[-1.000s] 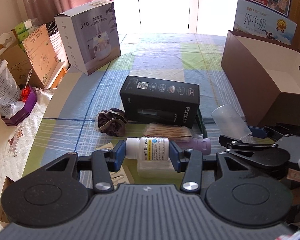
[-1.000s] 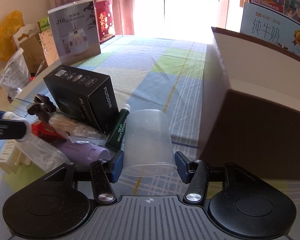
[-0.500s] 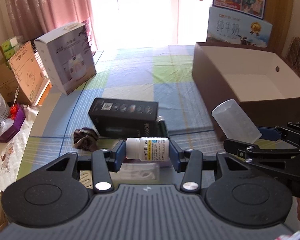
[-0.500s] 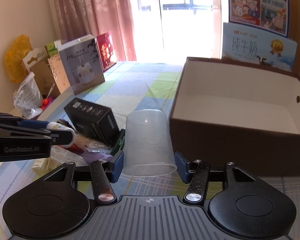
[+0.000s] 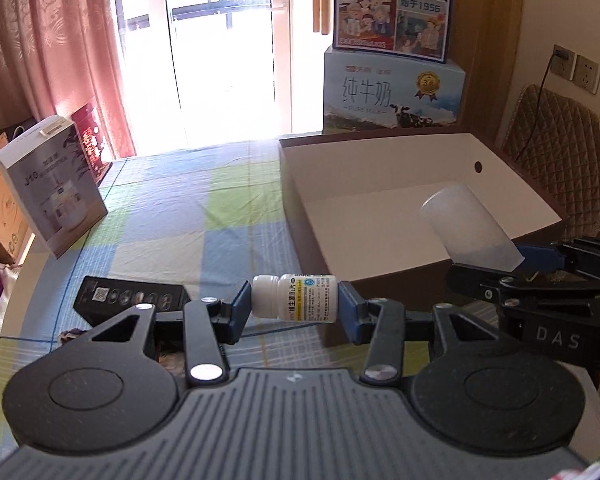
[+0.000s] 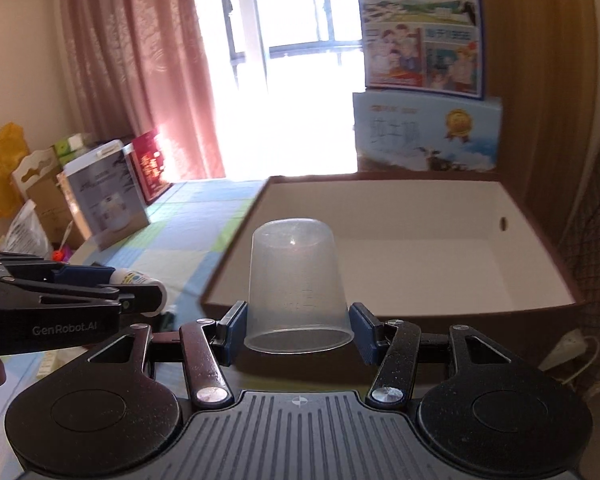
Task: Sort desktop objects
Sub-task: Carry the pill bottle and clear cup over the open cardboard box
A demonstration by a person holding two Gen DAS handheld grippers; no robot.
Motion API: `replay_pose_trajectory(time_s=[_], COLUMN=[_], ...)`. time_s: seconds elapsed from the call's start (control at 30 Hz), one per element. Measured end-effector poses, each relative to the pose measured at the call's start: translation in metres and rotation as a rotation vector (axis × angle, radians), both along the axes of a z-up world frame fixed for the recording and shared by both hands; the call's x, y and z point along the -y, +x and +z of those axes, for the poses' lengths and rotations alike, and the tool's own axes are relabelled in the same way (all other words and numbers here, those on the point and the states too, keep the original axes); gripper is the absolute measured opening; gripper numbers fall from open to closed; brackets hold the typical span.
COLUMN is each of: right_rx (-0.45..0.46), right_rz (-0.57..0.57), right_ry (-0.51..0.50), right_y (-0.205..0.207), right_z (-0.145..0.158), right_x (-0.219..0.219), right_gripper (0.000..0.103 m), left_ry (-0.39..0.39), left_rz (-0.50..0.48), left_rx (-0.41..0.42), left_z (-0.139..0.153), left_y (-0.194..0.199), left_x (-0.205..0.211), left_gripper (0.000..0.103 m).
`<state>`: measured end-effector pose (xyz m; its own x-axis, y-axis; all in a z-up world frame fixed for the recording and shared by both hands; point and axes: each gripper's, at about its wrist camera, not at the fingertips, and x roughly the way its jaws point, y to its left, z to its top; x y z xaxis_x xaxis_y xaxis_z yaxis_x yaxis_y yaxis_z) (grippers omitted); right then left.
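My left gripper (image 5: pixel 294 310) is shut on a small white pill bottle (image 5: pixel 294 298) held sideways in the air, just short of the near left corner of the open brown box (image 5: pixel 380 204). My right gripper (image 6: pixel 298 330) is shut on a clear plastic cup (image 6: pixel 298 280), upside down, its mouth toward me, at the box's near wall (image 6: pixel 420 314). In the left wrist view the cup (image 5: pixel 470 228) hangs over the box's near right part. In the right wrist view the bottle (image 6: pixel 140 280) shows at the left.
A black carton (image 5: pixel 130 298) and a dark scrunchie (image 5: pixel 70 336) lie on the checked cloth below the left gripper. A white humidifier box (image 5: pixel 52 184) stands at the far left. Milk cartons (image 5: pixel 394 92) are stacked behind the brown box. A quilted chair (image 5: pixel 560 168) stands at the right.
Both grippers have risen from the table and moved right toward the brown box, carrying the bottle and the cup. The clutter on the cloth has dropped below and behind.
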<state>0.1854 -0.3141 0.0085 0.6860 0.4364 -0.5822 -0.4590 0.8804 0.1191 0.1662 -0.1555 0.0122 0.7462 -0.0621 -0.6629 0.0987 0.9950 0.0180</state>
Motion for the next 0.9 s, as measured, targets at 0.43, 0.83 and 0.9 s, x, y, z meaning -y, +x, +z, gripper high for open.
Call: replay_pose_trajectory(time_s=[0.43,0.83,0.9], right_rx=[-0.072,-0.339,-0.360], right_rz=[-0.065,0.024,0.033], right_ry=[-0.084,-0.136,-0.145], right_y=[0.101,0.165,0.171], right_z=[-0.012,-0.054,-0.058], right_x=[0.068,0.080,0.081], right_gripper=[0.052,0.052,0.052], left_ry=[-0.073,-0.095,-0.096], left_rz=[-0.094,-0.105,-0.098], left_rx=[-0.061,-0.295,-0.322], left_z=[-0.009,-0.059,-0.065], left_y=[0.090,0.156,0.161], left_x=[0.079,0.103,0.103], left_gripper=[0.042,0.042,0.042])
